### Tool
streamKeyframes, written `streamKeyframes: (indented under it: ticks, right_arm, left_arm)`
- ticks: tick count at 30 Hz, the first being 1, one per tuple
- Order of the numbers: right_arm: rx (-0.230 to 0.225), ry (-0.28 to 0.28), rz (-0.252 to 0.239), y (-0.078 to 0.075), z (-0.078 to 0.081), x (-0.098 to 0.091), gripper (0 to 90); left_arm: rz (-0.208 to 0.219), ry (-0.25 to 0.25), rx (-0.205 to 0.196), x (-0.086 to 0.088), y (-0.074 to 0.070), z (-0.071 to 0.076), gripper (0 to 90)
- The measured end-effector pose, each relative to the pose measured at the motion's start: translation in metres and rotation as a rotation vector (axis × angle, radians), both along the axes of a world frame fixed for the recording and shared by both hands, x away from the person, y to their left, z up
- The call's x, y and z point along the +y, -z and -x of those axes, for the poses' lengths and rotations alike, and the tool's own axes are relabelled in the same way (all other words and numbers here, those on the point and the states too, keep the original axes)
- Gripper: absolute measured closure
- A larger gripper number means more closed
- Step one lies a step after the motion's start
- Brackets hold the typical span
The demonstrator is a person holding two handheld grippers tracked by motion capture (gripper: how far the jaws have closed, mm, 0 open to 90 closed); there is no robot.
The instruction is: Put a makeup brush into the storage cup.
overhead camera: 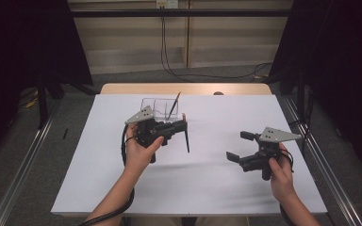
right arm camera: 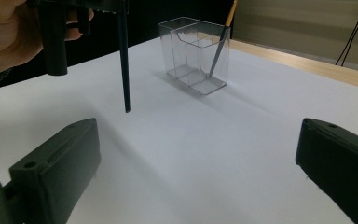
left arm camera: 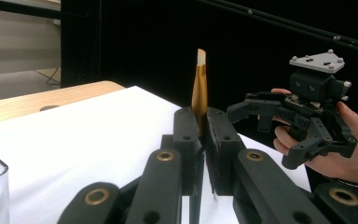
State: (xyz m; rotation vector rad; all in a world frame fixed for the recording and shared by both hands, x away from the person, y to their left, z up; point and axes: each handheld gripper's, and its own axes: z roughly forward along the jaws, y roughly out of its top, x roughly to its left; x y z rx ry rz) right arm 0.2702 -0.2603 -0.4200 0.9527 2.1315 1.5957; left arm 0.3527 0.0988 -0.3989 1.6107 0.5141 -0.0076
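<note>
White table cover [overhead camera: 193, 183] underlies both grippers: left gripper [overhead camera: 183, 126] clenches a paintbrush [overhead camera: 186, 139]; right gripper [overhead camera: 239, 147] hangs released, near a clear holder [overhead camera: 153, 107].

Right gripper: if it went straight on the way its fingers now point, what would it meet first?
Probably the dark brush hanging from the left gripper, its tip above the white table. The clear holder stands farther back. Depth is unclear; it might pass beside the brush.

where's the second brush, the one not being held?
It stands tilted in the clear holder at the far left-centre of the white table in the high view: second brush, just beyond the left hand-held gripper.
</note>
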Motion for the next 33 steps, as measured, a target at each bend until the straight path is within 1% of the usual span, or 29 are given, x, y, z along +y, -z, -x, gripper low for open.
streamKeyframes:
  ticks: [8,19,21,23,25,33]
  right_arm:
    - [-0.008,0.005,0.005,0.001,0.004,-0.012,0.0]
    - [-0.017,0.020,0.000,0.000,0.009,-0.025,0.0]
    - [-0.018,0.027,0.002,0.000,0.010,-0.027,0.0]
    - [-0.018,0.025,-0.004,0.001,0.010,-0.028,0.0]
    - [-0.015,0.027,0.002,0.002,0.011,-0.029,0.0]
    - [-0.022,0.030,0.002,0.004,0.015,-0.035,0.0]
  left_arm:
    - [-0.002,-0.003,0.005,0.000,-0.001,-0.001,83.7]
    - [-0.009,-0.011,-0.002,0.003,-0.003,-0.002,83.7]
    - [-0.002,-0.009,-0.001,0.004,-0.003,-0.002,83.7]
    - [-0.004,-0.011,-0.003,0.004,-0.003,-0.002,83.7]
    - [-0.009,-0.016,-0.006,0.006,-0.003,-0.002,83.7]
    - [-0.006,-0.028,-0.008,0.011,-0.006,-0.003,83.7]
